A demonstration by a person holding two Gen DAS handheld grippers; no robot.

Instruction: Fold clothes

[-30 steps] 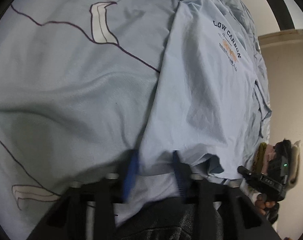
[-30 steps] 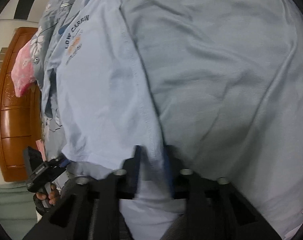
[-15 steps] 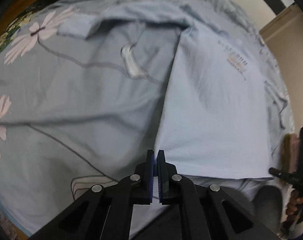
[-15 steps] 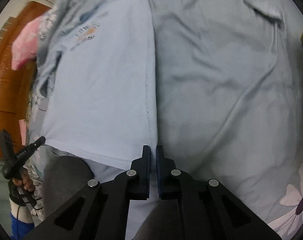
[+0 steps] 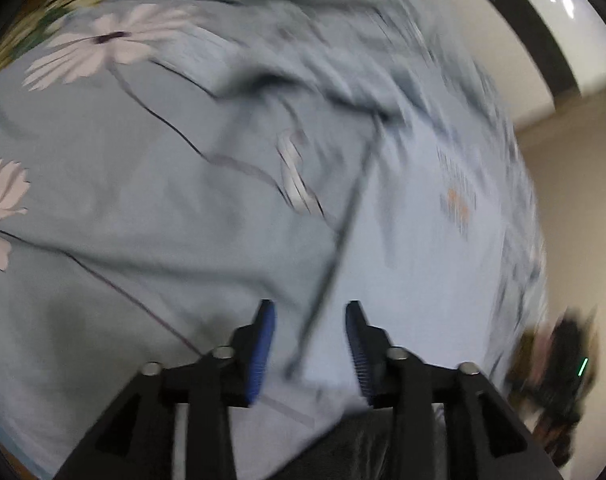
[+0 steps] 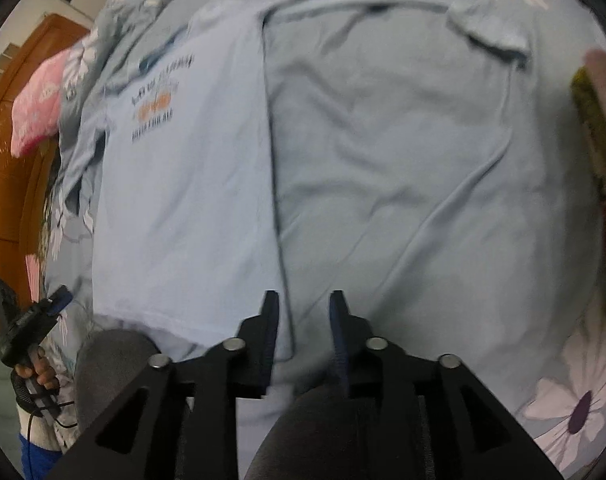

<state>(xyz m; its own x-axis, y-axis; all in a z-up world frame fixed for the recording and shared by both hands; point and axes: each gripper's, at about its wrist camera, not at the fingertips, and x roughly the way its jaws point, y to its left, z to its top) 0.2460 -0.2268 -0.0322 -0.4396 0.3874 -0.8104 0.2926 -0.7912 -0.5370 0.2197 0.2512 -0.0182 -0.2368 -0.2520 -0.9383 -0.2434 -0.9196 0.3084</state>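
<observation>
Flowered bedsheet (image 5: 103, 208) is lying under a pale blue shirt (image 6: 191, 184) | left gripper (image 5: 309, 340) is hovering, jaws apart | right gripper (image 6: 301, 332) is hovering over the fold edge, jaws apart

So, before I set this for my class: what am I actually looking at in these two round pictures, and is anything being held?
Each picture comes from a fisheye camera fixed on a hand-held gripper, looking forward along its two black fingers. A person holds one gripper in each hand; there is no robot arm.

The left gripper and the right gripper both have their jaws apart, so nothing is held.

Below them lies a light blue T-shirt with printed lettering, one side folded over, on a flowered bedsheet. A pink cushion sits beside a wooden cabinet. The left view is blurred.
</observation>
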